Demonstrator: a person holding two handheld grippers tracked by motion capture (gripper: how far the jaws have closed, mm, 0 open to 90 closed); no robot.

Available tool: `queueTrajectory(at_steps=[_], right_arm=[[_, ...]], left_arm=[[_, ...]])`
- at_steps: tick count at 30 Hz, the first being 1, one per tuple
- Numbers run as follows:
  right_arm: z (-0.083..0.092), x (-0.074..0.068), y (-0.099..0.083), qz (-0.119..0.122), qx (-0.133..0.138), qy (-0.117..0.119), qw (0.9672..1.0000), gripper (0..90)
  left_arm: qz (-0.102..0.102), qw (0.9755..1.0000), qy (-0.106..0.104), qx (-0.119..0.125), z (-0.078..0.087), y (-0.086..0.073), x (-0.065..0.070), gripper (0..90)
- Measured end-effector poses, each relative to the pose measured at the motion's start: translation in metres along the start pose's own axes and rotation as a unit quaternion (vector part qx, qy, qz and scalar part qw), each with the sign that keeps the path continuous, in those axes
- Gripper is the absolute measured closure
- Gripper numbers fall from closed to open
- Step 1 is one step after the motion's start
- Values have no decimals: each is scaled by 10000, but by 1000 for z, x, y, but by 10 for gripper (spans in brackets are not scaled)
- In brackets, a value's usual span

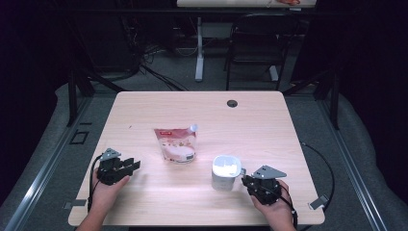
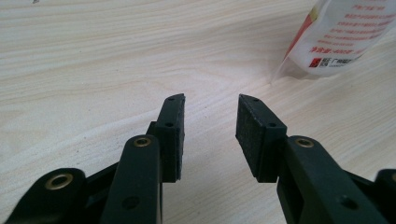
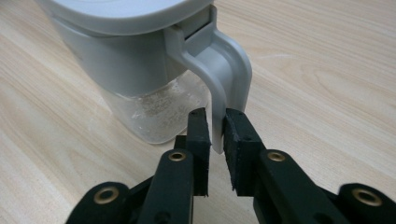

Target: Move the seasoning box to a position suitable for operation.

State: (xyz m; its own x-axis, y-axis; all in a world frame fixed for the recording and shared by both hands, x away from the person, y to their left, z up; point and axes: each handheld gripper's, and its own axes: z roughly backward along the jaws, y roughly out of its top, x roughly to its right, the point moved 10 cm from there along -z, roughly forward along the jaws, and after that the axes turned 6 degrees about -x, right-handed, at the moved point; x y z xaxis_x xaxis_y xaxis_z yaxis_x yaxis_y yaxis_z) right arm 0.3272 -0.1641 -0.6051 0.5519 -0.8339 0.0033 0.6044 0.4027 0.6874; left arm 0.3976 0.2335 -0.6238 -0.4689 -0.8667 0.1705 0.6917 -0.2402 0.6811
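Right hand-held gripper (image 3: 215, 128) at the handle (image 3: 229, 74) of a grey lidded jug (image 3: 140, 60), near the front right of the worktop (image 1: 269, 120). Lower end of the handle between the two black pads (image 3: 198, 135), the pads close against it on either side; a thin gap seems visible on each side, so jaws loosened rather than clamped, and not possible to say for certain whether any pad still touches. Jug upright on the wood, its lower part clear with a pale residue inside, lid on.

In the high view, jug (image 1: 225, 172) just ahead and to the left of the right hand-held gripper (image 1: 250, 182), with the person's hand behind it.

Left hand-held gripper (image 2: 210, 123) released, jaws apart with bare worktop between them, held low near the front left edge (image 1: 126, 166). Red-and-white spouted pouch (image 1: 177, 143) lying flat mid-worktop, between the two grippers and farther back; its lower corner (image 2: 336, 37) at upper right of the left gripper view, apart from the jaws.
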Motion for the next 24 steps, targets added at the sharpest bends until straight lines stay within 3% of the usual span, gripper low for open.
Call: queueTrajectory(at_steps=[7,11,12,17,19,24], right_arm=[[19,0,5,-164,350,166,9991,716],[27,9,11,-278,522,75,9982,649],[27,14,14,-286,530,-44,9982,640],[26,19,19,-115,456,-120,9988,641],[26,22,26,101,421,-254,9987,621],[26,22,36,147,301,-74,9994,610]], left_arm=[[0,10000,-18,4,1,0,0,612],[17,10000,-34,-12,2,-1,-1,603],[29,10000,-24,-43,2,-1,-2,601],[37,10000,-28,-61,2,-1,-2,594],[32,10000,-39,-50,2,-1,-2,591],[73,10000,-47,-2,1,0,-2,589]])
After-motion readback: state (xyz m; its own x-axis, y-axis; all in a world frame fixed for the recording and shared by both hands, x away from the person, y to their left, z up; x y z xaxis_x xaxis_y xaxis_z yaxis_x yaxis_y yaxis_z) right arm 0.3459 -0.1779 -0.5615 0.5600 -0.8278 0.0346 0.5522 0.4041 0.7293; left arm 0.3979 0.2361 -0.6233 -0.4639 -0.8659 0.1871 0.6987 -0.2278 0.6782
